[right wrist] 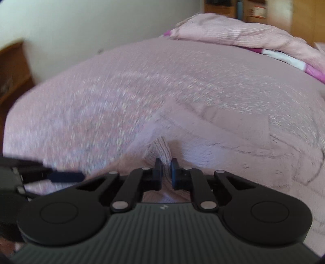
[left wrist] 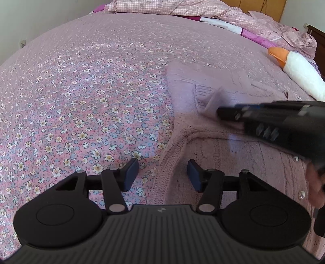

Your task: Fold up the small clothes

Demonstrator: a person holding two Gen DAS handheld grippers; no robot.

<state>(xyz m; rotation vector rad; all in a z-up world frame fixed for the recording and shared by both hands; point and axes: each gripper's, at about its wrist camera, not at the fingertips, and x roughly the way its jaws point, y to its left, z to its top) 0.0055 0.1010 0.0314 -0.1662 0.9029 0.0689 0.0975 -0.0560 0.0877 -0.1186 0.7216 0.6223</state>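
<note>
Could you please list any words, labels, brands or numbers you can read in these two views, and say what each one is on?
None can be read.
Care label on the pink knitted garment: lines of print, too small and blurred.
Small pale logo mark on the left gripper body: a symbol, no letters.
Box on the shelf: blurred.

Your left gripper (left wrist: 162, 175) hangs with its fingers (left wrist: 131, 172) spread apart over the near left edge of the pink knit cardigan (left wrist: 233, 162) lying on the floral bedspread (left wrist: 81, 101). Across the cardigan's far half, your right gripper (left wrist: 219, 110) comes in from the right, pinching a blurred fold of the knit. Beyond the cardigan to the right lies a white plush goose (left wrist: 300, 71).
</note>
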